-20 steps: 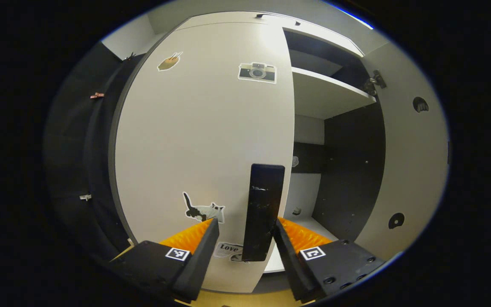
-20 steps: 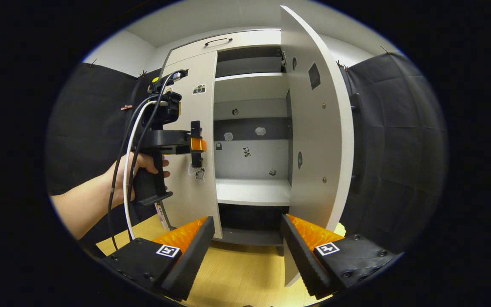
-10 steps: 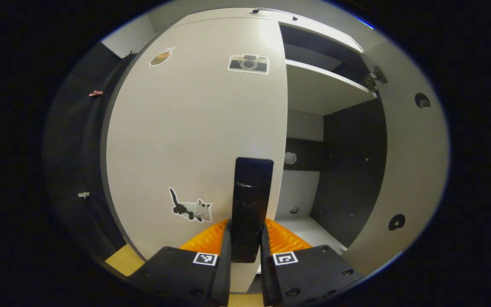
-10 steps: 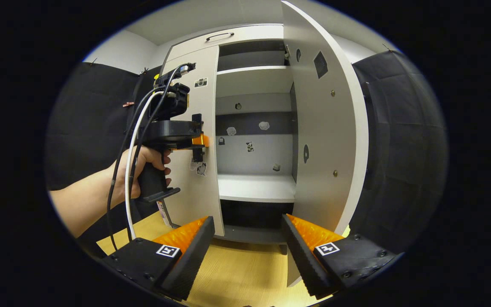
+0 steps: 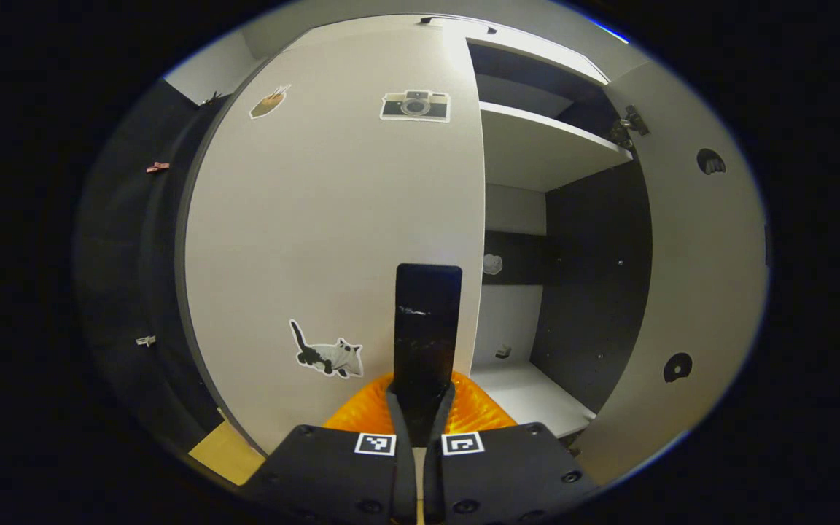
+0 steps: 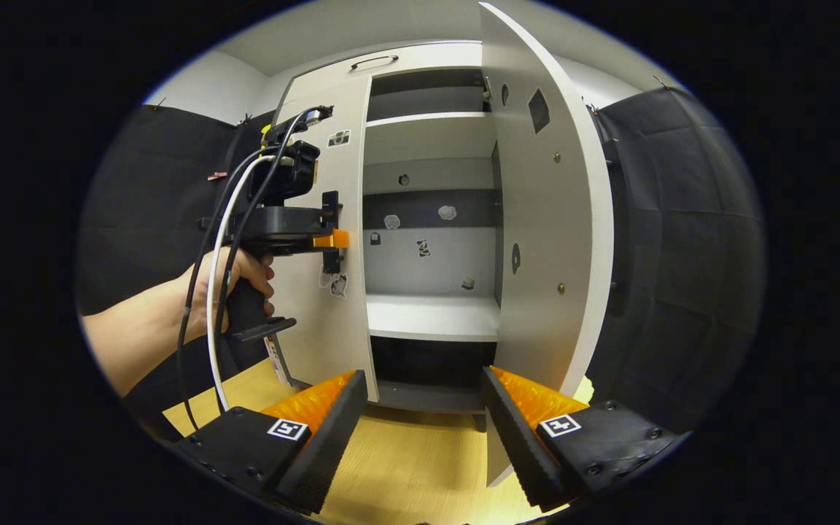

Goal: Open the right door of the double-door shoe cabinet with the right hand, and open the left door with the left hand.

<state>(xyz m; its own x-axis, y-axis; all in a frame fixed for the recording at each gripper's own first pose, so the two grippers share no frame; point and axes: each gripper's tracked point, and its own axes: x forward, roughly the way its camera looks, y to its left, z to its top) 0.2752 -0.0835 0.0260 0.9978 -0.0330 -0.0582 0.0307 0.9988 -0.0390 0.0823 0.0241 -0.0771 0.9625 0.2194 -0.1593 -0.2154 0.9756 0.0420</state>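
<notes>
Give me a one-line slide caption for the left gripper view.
Left gripper shut on the closed left door's black handle; right door already swung open.

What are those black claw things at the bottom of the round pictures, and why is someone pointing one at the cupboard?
They are grabbing tools that a person holds, one in each hand, each with two fingers and a small camera looking forward along them. That makes two pictures. In the left gripper view, the left gripper has its fingers pinched on the black handle of the left door, which looks closed. The right gripper view looks from farther back: you can see the person's hand holding that tool. The right gripper is open and holds nothing. The right door is swung open, showing white shelves inside the shoe cabinet.
</notes>
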